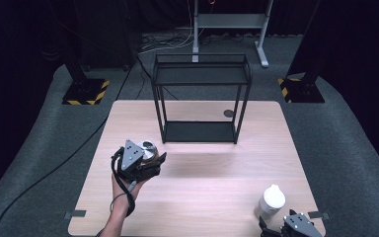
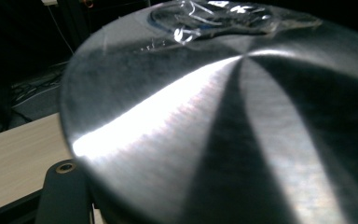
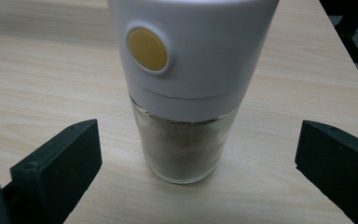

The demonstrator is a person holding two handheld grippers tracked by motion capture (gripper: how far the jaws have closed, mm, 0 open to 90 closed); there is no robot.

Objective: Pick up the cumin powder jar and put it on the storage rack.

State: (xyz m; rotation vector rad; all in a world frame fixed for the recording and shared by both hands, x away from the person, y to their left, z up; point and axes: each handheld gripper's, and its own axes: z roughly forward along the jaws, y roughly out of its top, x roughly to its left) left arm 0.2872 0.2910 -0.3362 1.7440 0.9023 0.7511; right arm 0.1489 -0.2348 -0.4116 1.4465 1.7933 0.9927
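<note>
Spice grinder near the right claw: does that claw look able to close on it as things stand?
Probably yes. The right claw is open, its jaws standing either side of the upright spice grinder without touching it, and nothing lies between them on the table.

The metal can has a brushed, shiny finish. The grinder pairs a smooth matt white plastic top with a clear glass base. Beneath the grinder, the table shows pale matt wood grain.

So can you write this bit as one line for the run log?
left gripper: shut on metal tin, above table | right gripper: open around grinder | rack: empty
</note>
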